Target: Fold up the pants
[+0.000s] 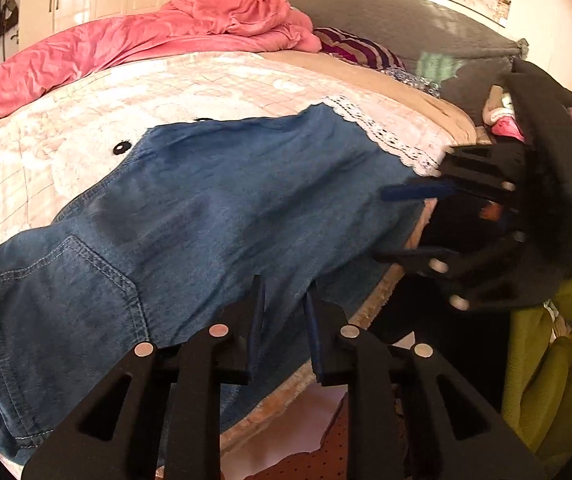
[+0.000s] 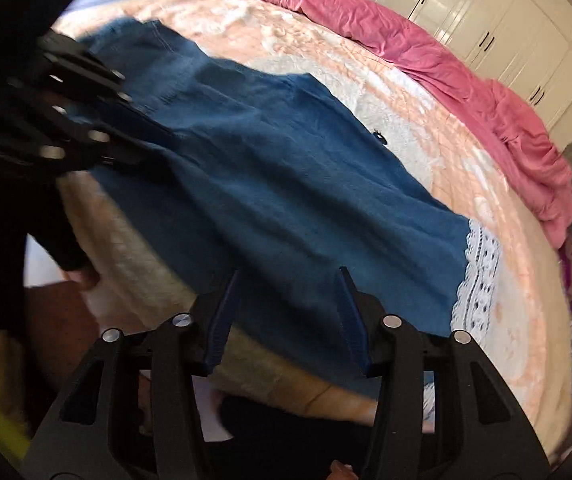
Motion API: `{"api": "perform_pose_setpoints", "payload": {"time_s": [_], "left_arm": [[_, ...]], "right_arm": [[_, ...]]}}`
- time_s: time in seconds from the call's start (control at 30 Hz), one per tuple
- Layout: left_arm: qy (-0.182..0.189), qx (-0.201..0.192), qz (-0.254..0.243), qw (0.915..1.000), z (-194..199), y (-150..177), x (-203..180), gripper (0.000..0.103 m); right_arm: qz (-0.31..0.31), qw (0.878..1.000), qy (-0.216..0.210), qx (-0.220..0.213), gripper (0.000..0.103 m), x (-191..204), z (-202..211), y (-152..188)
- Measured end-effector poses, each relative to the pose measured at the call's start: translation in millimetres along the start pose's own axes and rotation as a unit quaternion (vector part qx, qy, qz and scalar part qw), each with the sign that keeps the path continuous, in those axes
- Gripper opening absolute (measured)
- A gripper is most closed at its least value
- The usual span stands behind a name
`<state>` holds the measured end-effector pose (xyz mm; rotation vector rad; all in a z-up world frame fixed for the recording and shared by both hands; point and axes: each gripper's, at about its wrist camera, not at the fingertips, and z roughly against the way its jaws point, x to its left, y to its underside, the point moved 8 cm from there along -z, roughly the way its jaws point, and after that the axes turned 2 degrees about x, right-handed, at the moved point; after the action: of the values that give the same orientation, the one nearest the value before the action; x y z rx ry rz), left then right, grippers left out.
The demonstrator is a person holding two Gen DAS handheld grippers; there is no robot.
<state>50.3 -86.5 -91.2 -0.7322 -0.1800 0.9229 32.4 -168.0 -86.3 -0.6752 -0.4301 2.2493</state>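
Observation:
Blue denim pants [image 1: 214, 208] lie spread flat across the bed's pale cartoon-print blanket [image 1: 86, 128]. A back pocket [image 1: 58, 304] is at the lower left and a white lace hem [image 1: 385, 136] at the right. My left gripper [image 1: 284, 284] hovers over the near edge of the denim, its jaws a narrow gap apart with nothing pinched. My right gripper [image 2: 289, 271] stands open above the leg [image 2: 286, 168] close to the lace hem [image 2: 479, 280]. In the left wrist view the right gripper [image 1: 379, 226] reaches in from the right at the hem end. The left gripper [image 2: 154, 144] shows blurred at the waist end.
A crumpled pink quilt [image 1: 126, 48] runs along the far side of the bed, with a striped pillow [image 1: 357, 48] and grey headboard [image 1: 405, 20] beyond. White wardrobes [image 2: 485, 28] line the wall. The person's olive-green clothing [image 1: 545, 360] is beside the bed edge [image 1: 365, 312].

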Motion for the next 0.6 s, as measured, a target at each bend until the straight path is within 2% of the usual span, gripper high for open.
{"api": "perform_pose_setpoints", "payload": {"time_s": [0.03,0.07,0.13,0.27,0.37,0.4,0.43,0.53,0.6], "left_arm": [[0.003,0.0,-0.002,1.0,1,1,-2,0.019],[0.005,0.003,-0.003,1.0,1,2,-3,0.018],[0.007,0.006,-0.004,0.9999,3,3,-4,0.016],[0.017,0.021,-0.014,0.9995,4,12,-11,0.016],[0.007,0.043,-0.01,0.999,-6,19,-8,0.016],[0.005,0.05,-0.005,0.9987,-9,21,-5,0.017],[0.003,0.057,0.001,0.9984,-11,23,-2,0.018],[0.003,0.061,0.019,0.998,-10,26,4,0.032],[0.007,0.051,0.027,0.9983,0,24,5,0.051]], "right_arm": [[-0.003,1.0,-0.011,0.005,0.003,-3,-5,2],[-0.016,0.999,-0.038,0.013,0.0,-7,-8,6],[-0.041,0.996,-0.082,0.011,0.0,-14,-5,12],[-0.062,0.989,-0.132,0.004,0.0,-17,4,19],[-0.056,0.988,-0.138,0.037,0.007,-5,-9,29],[-0.056,0.987,-0.14,0.046,0.013,-1,-12,30],[-0.058,0.986,-0.15,0.052,0.022,1,-14,32],[-0.064,0.982,-0.174,0.038,0.034,0,1,30],[-0.08,0.98,-0.178,0.021,0.036,-7,17,28]]}}
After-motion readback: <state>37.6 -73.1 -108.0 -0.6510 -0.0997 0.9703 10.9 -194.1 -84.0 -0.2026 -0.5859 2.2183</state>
